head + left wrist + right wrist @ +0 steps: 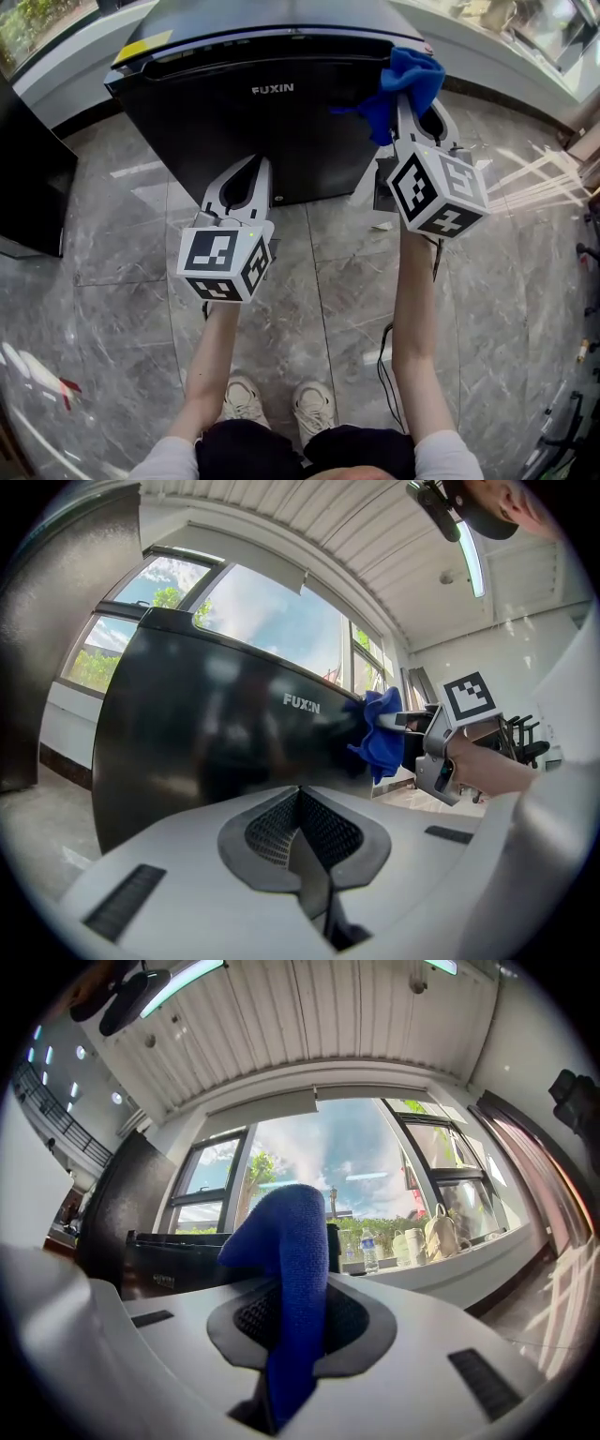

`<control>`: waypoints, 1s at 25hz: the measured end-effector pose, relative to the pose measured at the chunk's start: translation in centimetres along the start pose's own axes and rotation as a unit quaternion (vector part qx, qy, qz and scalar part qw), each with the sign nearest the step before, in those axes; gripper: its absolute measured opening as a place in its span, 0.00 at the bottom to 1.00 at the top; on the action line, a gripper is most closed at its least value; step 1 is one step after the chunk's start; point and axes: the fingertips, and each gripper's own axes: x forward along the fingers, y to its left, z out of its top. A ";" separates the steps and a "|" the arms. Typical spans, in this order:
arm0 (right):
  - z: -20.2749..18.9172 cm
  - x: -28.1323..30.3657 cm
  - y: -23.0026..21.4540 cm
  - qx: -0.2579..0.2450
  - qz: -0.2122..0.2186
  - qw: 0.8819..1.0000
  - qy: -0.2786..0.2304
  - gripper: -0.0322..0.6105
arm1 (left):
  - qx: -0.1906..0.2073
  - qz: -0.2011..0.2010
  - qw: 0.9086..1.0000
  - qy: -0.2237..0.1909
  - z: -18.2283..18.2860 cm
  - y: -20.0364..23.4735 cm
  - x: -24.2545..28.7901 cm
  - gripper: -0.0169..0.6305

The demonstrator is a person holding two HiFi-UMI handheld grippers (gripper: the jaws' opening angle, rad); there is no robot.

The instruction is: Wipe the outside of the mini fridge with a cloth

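Observation:
The black mini fridge [262,112] stands on the floor ahead of me, its front marked FUXIN. A blue cloth [405,86] is bunched against the fridge's upper right front corner, and my right gripper [412,112] is shut on it. The same cloth [286,1288] rises from between that gripper's jaws in the right gripper view. Lower down, my left gripper [246,183] hangs in front of the fridge door with its jaws together and nothing held. From the left gripper view the fridge [216,752] fills the middle, with the cloth [380,738] at its right edge.
Grey marble floor tiles [112,309] lie all round. A dark cabinet [28,178] stands at the left. A window ledge [469,1265] carries bottles and a bag. A cable [382,370] runs on the floor by my right leg.

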 end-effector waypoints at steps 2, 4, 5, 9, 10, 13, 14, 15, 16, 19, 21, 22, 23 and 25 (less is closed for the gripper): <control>0.0 -0.1 -1.3 -0.002 -0.013 1.000 0.000 0.17 | 0.005 -0.006 1.000 -0.001 0.2 -0.6 0.3 0.03; 0.2 0.0 -2.5 -0.002 -0.021 1.000 0.000 0.17 | 0.005 -0.010 1.000 0.000 0.2 -1.0 0.6 0.03; 0.3 0.0 -3.0 0.000 -0.023 1.000 0.000 0.17 | 0.005 -0.010 1.000 0.001 0.1 -1.1 0.7 0.03; 0.2 0.0 -4.5 -0.004 -0.039 0.999 0.001 0.17 | 0.008 -0.011 1.000 0.008 -0.4 -1.4 0.9 0.03; 0.0 0.1 -5.2 -0.001 -0.047 0.999 0.004 0.17 | 0.008 -0.010 1.000 0.010 -0.6 -1.4 1.0 0.03; -0.6 0.3 -7.0 0.016 -0.065 0.998 0.012 0.17 | 0.011 -0.008 1.000 0.012 -0.8 -1.5 1.1 0.03; -0.5 0.1 -7.3 0.017 -0.068 0.998 0.010 0.17 | 0.011 -0.007 1.000 0.013 -0.8 -1.4 1.1 0.03; -0.4 -0.1 -7.5 0.017 -0.069 0.997 0.008 0.17 | 0.011 -0.006 1.000 0.013 -0.9 -1.3 1.1 0.03; -0.3 -0.3 -7.5 0.017 -0.069 0.997 0.005 0.17 | 0.010 -0.005 1.000 0.013 -0.9 -1.2 1.2 0.03; -0.1 -0.8 -6.9 0.027 -0.057 0.998 0.002 0.17 | 0.006 0.000 1.000 0.016 -1.2 -1.1 1.1 0.03; 0.0 -1.4 -5.5 0.030 -0.037 0.999 0.002 0.17 | 0.011 0.002 1.000 0.021 -1.3 -1.3 0.8 0.03; 0.1 -1.8 -4.4 0.028 -0.024 0.999 0.000 0.17 | 0.016 0.002 1.000 0.023 -1.2 -1.3 0.6 0.03; 0.3 -2.3 -3.1 0.026 -0.011 1.000 -0.003 0.17 | 0.021 0.003 0.999 0.024 -1.1 -1.2 0.2 0.03; 0.7 -3.2 -0.2 0.024 0.021 0.999 -0.010 0.17 | 0.018 0.011 1.000 0.022 -1.2 -0.5 -1.0 0.03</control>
